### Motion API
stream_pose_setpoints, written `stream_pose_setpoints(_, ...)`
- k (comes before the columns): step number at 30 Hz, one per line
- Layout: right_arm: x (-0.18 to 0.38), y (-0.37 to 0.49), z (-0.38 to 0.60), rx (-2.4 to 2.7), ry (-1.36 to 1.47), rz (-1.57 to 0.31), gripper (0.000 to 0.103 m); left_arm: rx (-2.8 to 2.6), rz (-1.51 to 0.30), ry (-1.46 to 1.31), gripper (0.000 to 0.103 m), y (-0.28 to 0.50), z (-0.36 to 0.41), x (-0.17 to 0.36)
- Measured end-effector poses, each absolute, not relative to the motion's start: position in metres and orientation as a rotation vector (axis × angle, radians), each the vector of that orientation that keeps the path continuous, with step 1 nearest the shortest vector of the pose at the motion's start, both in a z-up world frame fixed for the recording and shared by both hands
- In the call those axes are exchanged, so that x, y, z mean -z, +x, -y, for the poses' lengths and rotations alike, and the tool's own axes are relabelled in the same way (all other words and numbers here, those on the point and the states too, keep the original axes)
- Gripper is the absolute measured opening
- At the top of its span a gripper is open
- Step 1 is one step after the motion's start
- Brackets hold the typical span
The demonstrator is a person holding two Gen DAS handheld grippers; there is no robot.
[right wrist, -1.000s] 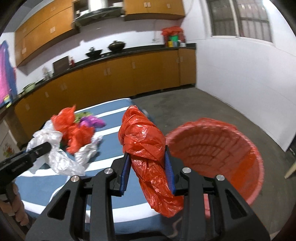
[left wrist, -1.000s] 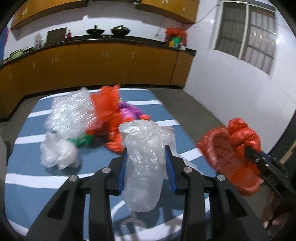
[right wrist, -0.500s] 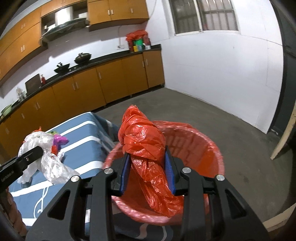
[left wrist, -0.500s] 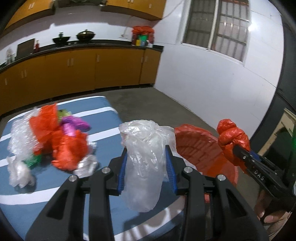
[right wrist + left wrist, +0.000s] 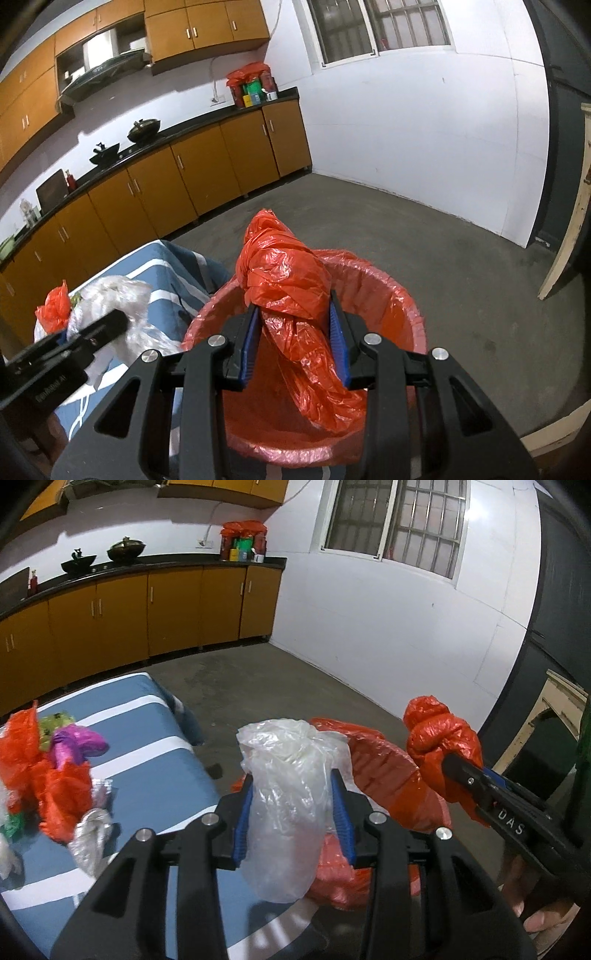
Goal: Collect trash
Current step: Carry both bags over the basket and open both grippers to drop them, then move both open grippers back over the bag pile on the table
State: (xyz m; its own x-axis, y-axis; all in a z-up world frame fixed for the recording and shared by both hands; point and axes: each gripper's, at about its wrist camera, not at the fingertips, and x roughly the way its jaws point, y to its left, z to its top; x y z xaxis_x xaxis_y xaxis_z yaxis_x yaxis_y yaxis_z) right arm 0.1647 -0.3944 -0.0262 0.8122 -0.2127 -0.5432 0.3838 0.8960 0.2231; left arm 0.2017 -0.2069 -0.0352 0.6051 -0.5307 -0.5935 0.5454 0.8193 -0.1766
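The right gripper [image 5: 293, 341] is holding a red bag [image 5: 295, 291] in narrow jaws over the bin [image 5: 402, 295], beside the bench's [image 5: 147, 753] corner. The left gripper [image 5: 291, 818] is pinching a clear bag [image 5: 290, 797] near the rim. Dropping is next: opening both jaws over the bin.

Both grippers have moved away from the table [image 5: 155, 760] and over toward the red bin [image 5: 402, 314]. The right gripper [image 5: 293, 332] was beside the bin a second ago; now its red bag [image 5: 291, 280] hangs right over the bin's open top. The left gripper [image 5: 291, 808] has carried its clear bag [image 5: 288, 794] from above the trash pile [image 5: 55, 775] to the table's edge, next to the bin.
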Motion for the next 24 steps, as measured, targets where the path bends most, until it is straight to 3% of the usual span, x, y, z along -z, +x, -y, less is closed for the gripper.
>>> stream_pose_setpoints(9, 0.024, 0.164, 0.41, 0.314, 0.387, -0.507, 0.037, 0.665, -0.706, 0.05, 0.047, 0.21, 0.235, 0.048)
stream_pose_setpoints(16, 0.027, 0.157, 0.424, 0.321, 0.442, -0.502, 0.046, 0.661, -0.733, 0.056, 0.057, 0.216, 0.238, 0.058)
stream_pose_setpoints(21, 0.027, 0.151, 0.42, 0.34, 0.414, -0.499, 0.059, 0.613, -0.742, 0.042, 0.061, 0.219, 0.227, 0.061)
stream_pose_setpoints(24, 0.025, 0.15, 0.418, 0.351, 0.395, -0.495, 0.061, 0.545, -0.716, 0.043, 0.069, 0.216, 0.21, 0.061)
